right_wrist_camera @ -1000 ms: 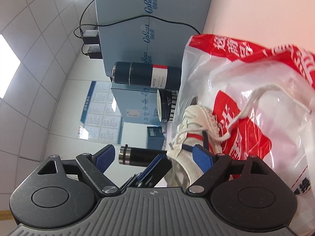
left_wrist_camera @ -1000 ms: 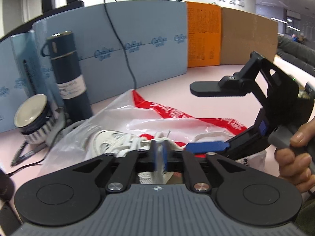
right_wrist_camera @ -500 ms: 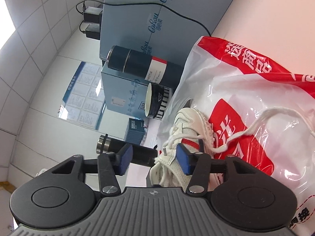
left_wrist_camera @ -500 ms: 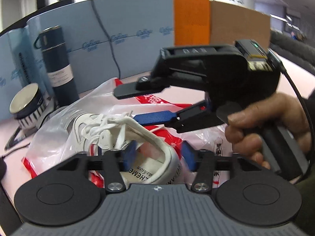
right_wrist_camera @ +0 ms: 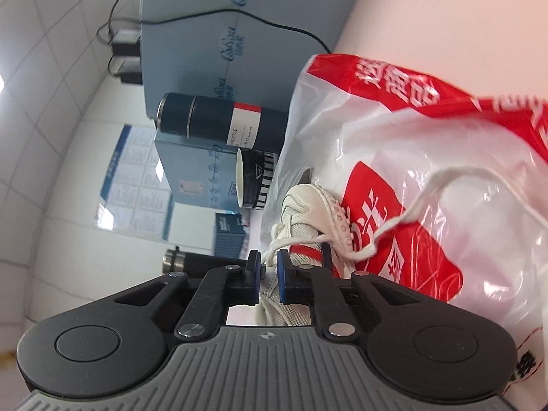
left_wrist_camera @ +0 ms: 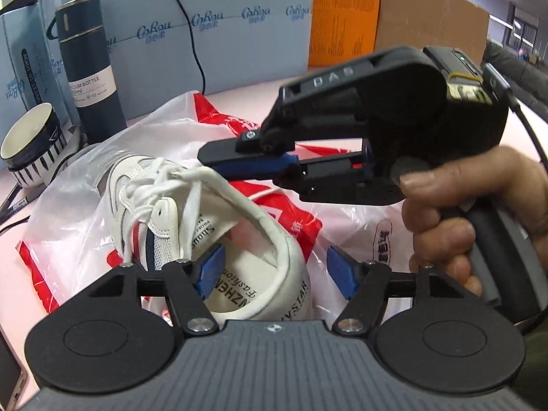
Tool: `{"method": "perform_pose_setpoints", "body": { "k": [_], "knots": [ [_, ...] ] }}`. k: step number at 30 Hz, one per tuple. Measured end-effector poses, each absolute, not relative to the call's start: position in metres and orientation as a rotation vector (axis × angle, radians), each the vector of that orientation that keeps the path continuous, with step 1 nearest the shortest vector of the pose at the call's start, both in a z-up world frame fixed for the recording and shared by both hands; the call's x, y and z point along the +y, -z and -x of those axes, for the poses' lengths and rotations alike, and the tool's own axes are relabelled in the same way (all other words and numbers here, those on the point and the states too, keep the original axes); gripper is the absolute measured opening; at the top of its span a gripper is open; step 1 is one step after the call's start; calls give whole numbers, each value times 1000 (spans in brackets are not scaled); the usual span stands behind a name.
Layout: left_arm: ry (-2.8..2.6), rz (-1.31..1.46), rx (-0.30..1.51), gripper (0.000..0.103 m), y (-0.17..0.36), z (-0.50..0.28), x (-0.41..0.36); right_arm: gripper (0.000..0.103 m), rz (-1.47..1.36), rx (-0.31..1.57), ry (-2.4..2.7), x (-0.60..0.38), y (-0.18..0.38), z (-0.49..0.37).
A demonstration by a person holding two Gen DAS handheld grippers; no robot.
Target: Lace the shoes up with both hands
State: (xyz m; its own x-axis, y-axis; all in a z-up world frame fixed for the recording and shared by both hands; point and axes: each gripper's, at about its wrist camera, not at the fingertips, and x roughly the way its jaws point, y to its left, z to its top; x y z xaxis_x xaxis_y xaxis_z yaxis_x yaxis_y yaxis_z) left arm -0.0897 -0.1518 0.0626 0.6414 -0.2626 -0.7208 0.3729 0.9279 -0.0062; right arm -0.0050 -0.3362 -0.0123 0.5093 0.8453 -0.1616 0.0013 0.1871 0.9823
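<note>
Right tool, nearly closed, straddles the white cotton lace at the shoe collar.
Left tool stands wide around the heel of the white mesh sneaker, toe away.

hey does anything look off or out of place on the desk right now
The white sneaker sits on a crumpled red-and-white plastic bag rather than the bare table. Its laces are undone: one loose lace trails away across the bag. Nothing looks spilled or damaged.

Shoe heel behind the left tongs; phone cut by the edge
</note>
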Motion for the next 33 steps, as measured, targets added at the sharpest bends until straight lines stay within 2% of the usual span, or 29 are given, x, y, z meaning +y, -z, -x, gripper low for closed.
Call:
{"method": "perform_pose_setpoints", "body": {
  "k": [1, 17, 18, 22, 25, 26, 27, 28, 29, 33],
  "knots": [
    [365, -148, 799, 63, -62, 90, -152, 4, -1304, 864, -711, -338, 16, 5],
    [364, -146, 831, 65, -58, 87, -153, 5, -1685, 869, -696, -344, 40, 13],
    [364, -145, 831, 65, -58, 87, -153, 2, -1716, 846, -713, -345, 40, 13],
    [365, -140, 835, 65, -58, 86, -151, 2, -1796, 723, -776, -354, 27, 9],
    [369, -166, 837, 67, -57, 85, -154, 3, -1704, 683, -788, -363, 7, 5],
    [370, -166, 837, 67, -57, 85, -154, 5, -1600, 691, -773, -365, -3, 5],
    [371, -166, 837, 67, -57, 84, -154, 14, -1491, 698, -756, -367, -13, 5],
    [371, -166, 836, 67, -57, 84, -153, 26, -1383, 713, -751, -367, -21, 6],
    [371, -167, 835, 67, -57, 84, -153, 46, -1303, 727, -742, -365, -26, 7],
    [381, -179, 829, 68, -57, 86, -154, 45, -1194, 788, -726, -352, -29, 9]
  ]
}}
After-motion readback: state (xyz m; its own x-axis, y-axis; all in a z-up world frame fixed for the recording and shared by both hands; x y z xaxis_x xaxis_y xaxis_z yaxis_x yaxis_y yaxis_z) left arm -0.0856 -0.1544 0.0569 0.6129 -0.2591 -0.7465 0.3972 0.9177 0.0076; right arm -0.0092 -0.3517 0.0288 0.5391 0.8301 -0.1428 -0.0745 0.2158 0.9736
